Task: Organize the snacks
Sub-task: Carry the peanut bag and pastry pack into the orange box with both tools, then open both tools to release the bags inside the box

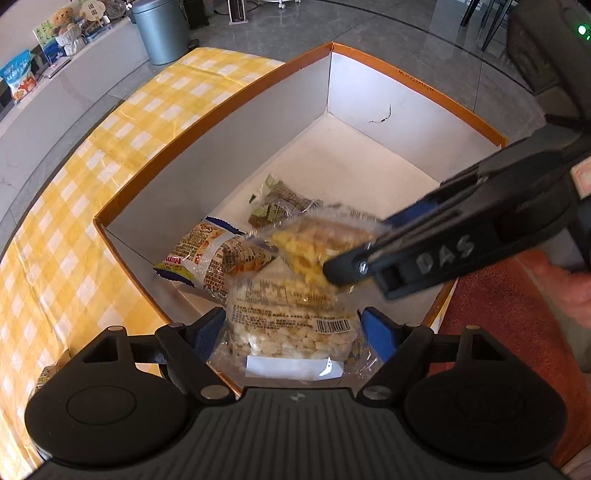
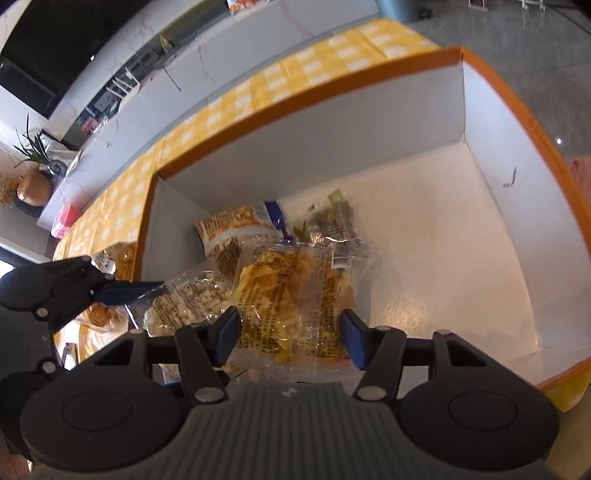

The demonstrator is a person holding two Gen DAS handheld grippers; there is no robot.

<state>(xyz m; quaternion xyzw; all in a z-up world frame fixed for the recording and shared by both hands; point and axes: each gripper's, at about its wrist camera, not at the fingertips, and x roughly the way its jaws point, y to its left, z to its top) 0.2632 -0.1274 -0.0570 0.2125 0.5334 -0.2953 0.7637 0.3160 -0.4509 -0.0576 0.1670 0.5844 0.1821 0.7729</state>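
Two grippers hang over the orange-rimmed white cardboard box [image 1: 424,88]. The left gripper [image 1: 291,334] clasps a clear bag of pale puffed snacks [image 1: 291,325]; the right gripper [image 2: 290,334] clasps a clear bag of yellow chips [image 2: 291,291]. Two more packets lie inside (one orange-printed [image 1: 210,258], one green-brown [image 1: 277,206]).

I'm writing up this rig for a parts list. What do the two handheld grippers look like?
Both are matte black plastic. The left gripper and right gripper each have a ribbed body, two round housings, silver pivot pins and blue finger pads. The right gripper's side bears raised letters "DAS", and a green light glows above it.
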